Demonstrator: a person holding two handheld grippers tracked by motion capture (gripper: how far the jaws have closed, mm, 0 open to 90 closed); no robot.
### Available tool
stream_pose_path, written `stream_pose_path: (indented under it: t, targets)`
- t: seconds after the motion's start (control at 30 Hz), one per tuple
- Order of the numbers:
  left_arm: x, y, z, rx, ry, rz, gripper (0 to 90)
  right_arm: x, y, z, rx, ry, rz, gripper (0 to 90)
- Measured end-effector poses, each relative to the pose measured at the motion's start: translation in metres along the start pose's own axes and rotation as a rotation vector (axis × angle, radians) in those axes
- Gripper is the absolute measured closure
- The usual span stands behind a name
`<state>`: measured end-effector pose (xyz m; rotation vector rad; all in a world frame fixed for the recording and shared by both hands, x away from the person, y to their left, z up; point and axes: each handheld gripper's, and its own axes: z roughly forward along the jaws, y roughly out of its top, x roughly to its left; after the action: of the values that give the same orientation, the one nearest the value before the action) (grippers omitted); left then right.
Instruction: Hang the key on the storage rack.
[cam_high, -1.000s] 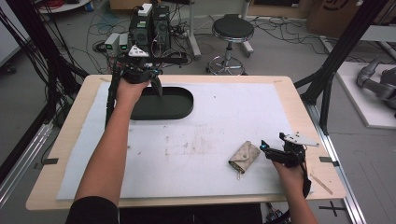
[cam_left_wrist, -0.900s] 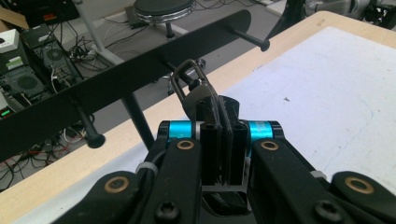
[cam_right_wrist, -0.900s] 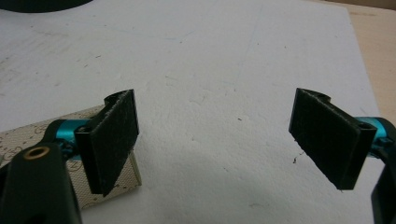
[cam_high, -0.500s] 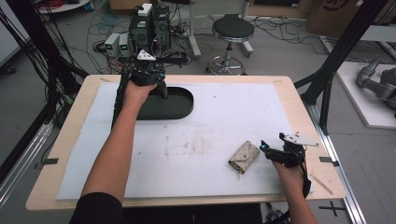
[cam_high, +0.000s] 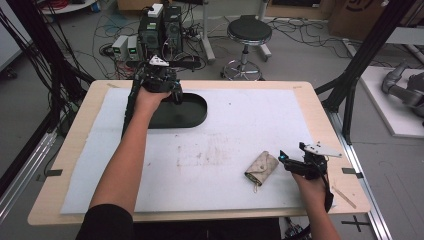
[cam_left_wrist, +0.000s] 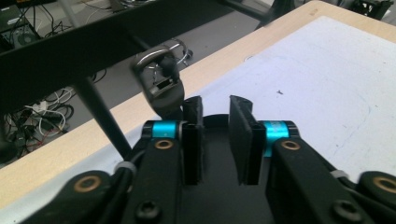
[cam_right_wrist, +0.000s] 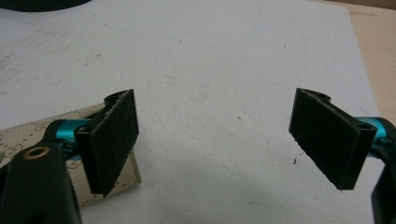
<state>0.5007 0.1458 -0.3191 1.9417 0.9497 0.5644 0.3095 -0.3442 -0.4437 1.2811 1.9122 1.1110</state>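
Left gripper (cam_left_wrist: 215, 140) jaws just parted, empty, over tray (cam_high: 195, 112); right gripper (cam_right_wrist: 212, 140) released beside pouch (cam_high: 261, 167).

Pouch (cam_high: 261, 168) right of tray (cam_high: 192, 116)

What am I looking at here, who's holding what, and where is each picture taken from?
There is no robot here: a person holds a two-jaw gripper in each hand. One camera looks down from above the table, and one rides on each gripper, looking along its black jaws. On the white mat lie a black oval tray and a beige patterned pouch. The left gripper is over the tray. Its jaws have just been opening, with nothing between them, and a dark key fob sits just past their tips. The right gripper is wide open and empty, beside the pouch.
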Motion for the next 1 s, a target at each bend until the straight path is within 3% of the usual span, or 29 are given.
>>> stream_pose_path:
  t: [0.2,0.53,0.67,1.0]
  targets:
    - [-0.003,-0.011,-0.010,-0.004,-0.028,-0.017,65.5,0.000,0.000,-0.001,0.002,-0.001,0.001,16.2]
    - [-0.013,-0.049,-0.038,-0.012,-0.101,-0.034,47.9,0.003,0.001,-0.001,-0.002,-0.001,-0.004,16.2]
    - [-0.019,-0.060,-0.047,-0.039,-0.152,-0.023,42.2,0.005,0.001,-0.001,0.002,0.003,-0.008,16.2]
    - [-0.041,-0.099,-0.060,-0.107,-0.274,-0.048,30.2,0.005,0.000,-0.001,0.009,0.000,-0.005,16.2]
